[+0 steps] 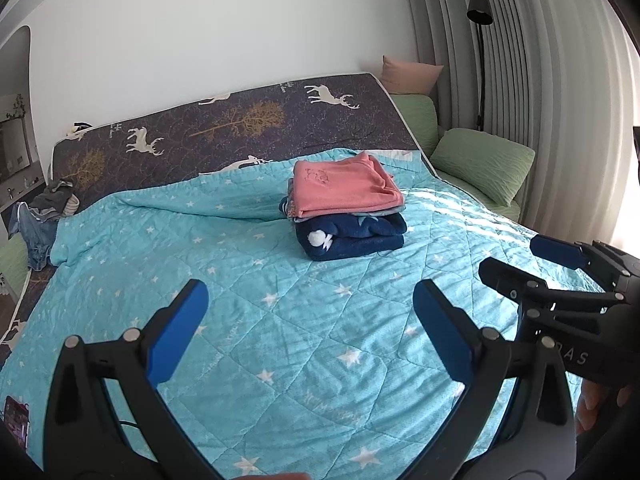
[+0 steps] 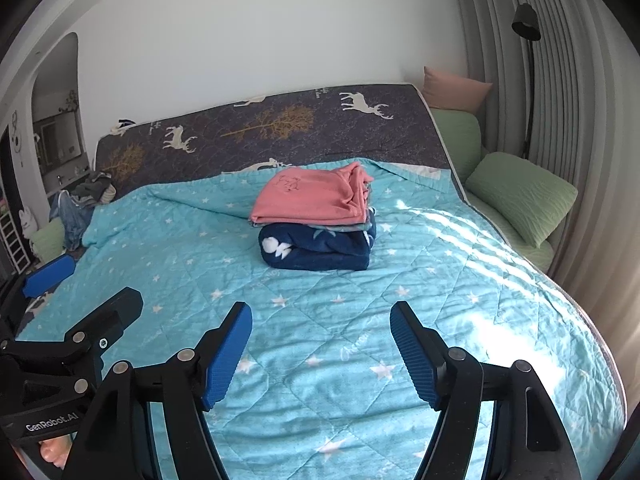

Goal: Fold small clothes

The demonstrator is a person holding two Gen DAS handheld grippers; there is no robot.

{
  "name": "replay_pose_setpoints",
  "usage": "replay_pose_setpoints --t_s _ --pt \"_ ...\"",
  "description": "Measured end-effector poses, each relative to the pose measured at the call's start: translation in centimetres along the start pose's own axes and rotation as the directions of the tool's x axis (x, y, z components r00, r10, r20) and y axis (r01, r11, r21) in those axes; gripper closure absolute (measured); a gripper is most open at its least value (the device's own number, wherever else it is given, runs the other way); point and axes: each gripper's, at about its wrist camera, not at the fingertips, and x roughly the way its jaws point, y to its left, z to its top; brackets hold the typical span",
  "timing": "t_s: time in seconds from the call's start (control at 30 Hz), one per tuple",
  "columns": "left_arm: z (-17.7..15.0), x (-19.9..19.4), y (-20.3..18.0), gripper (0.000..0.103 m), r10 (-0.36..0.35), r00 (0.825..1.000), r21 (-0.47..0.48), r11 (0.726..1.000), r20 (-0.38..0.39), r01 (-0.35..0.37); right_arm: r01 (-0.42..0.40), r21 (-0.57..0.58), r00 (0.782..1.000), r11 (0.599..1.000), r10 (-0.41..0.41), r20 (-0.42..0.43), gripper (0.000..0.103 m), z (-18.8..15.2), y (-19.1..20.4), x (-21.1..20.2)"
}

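Note:
A stack of folded clothes sits mid-bed: a pink garment (image 1: 346,186) (image 2: 312,196) on top, a thin grey layer under it, and a navy fleece piece (image 1: 350,236) (image 2: 318,250) at the bottom. My left gripper (image 1: 310,300) hovers open over the turquoise star quilt (image 1: 240,260), well short of the stack, with nothing between its blue pads. My right gripper (image 2: 320,320) is likewise open and empty above the quilt (image 2: 440,264), nearer than the stack. Each gripper shows at the edge of the other's view: the right gripper (image 1: 524,256) and the left gripper (image 2: 96,280).
Loose dark and denim clothes (image 1: 44,216) (image 2: 80,204) lie heaped at the bed's far left corner. A dark deer-print mattress (image 1: 224,120) stands beyond the quilt. Green cushions (image 1: 480,164) (image 2: 520,196), a pink pillow (image 1: 412,74) and a black floor lamp (image 1: 480,52) line the right side by the curtain.

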Motion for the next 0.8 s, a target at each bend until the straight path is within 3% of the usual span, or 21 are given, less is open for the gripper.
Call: replay_pose_setpoints --t_s 0.8 --pt "0.16 0.66 -0.09 0.001 0.008 1.0 -0.007 1.0 -0.014 -0.008 0.003 -0.001 1.0 1.0 -0.003 0.001 0.029 0.37 -0.6 0.73"
